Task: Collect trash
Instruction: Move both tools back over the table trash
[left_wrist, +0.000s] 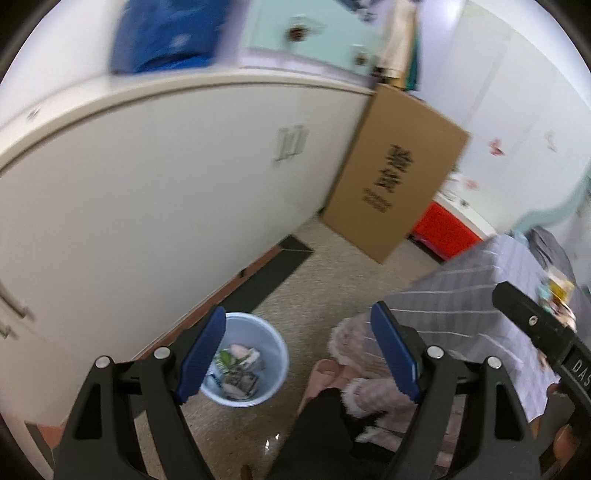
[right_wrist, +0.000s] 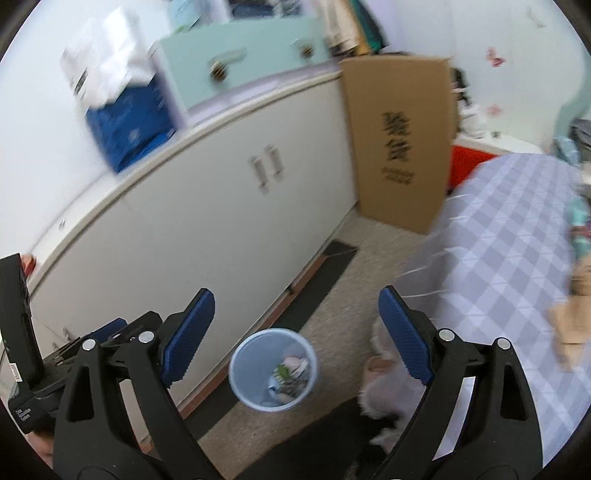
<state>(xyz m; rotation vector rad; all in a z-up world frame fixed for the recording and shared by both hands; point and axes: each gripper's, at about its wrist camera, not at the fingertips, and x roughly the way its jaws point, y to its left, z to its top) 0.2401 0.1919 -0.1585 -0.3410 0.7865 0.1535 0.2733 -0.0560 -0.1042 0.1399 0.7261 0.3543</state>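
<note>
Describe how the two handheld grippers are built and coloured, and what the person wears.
Both the left gripper and the right gripper have black plastic arms with triangular cut-outs and silver rivets, ending in blue ribbed finger pads. A black body with white lettering shows at the left view's edge. The person wears a fluffy pinkish striped garment and dark trousers.

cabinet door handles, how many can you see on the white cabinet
2. Both show in the right wrist view, side by side and upright on the white cabinet: the left handle, the right handle. More may be hidden further left, where blur and the tool block the view.
</note>
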